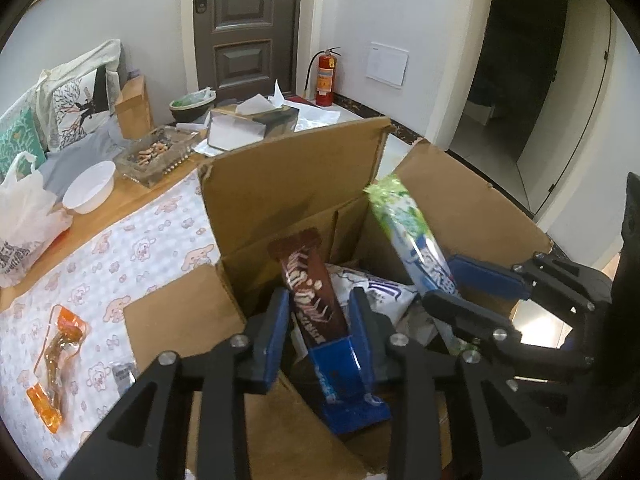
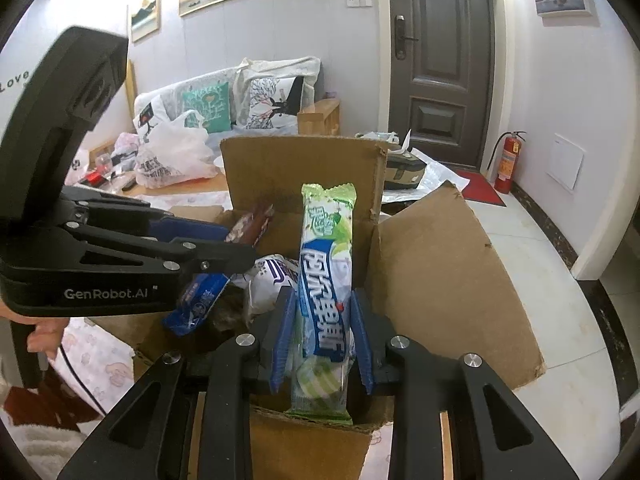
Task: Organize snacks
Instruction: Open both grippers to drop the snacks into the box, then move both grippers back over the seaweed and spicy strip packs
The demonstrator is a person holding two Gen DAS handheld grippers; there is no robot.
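An open cardboard box (image 1: 280, 192) stands on the table; it also shows in the right wrist view (image 2: 440, 260). My left gripper (image 1: 320, 332) is shut on a brown and blue snack bar (image 1: 312, 296) and holds it over the box opening. My right gripper (image 2: 322, 344) is shut on a long green and white biscuit pack (image 2: 326, 280), also over the box; this pack shows in the left wrist view (image 1: 408, 232) too. A white snack bag (image 1: 376, 292) lies inside the box. An orange-wrapped snack (image 1: 56, 360) lies on the patterned cloth at the left.
The table holds a white bowl (image 1: 88, 192), a glass ashtray (image 1: 156, 156), a tissue box (image 1: 252, 124) and a white plastic bag (image 1: 24, 220). A sofa with cushions (image 2: 224, 108) stands behind. A fire extinguisher (image 1: 326, 76) stands by the door.
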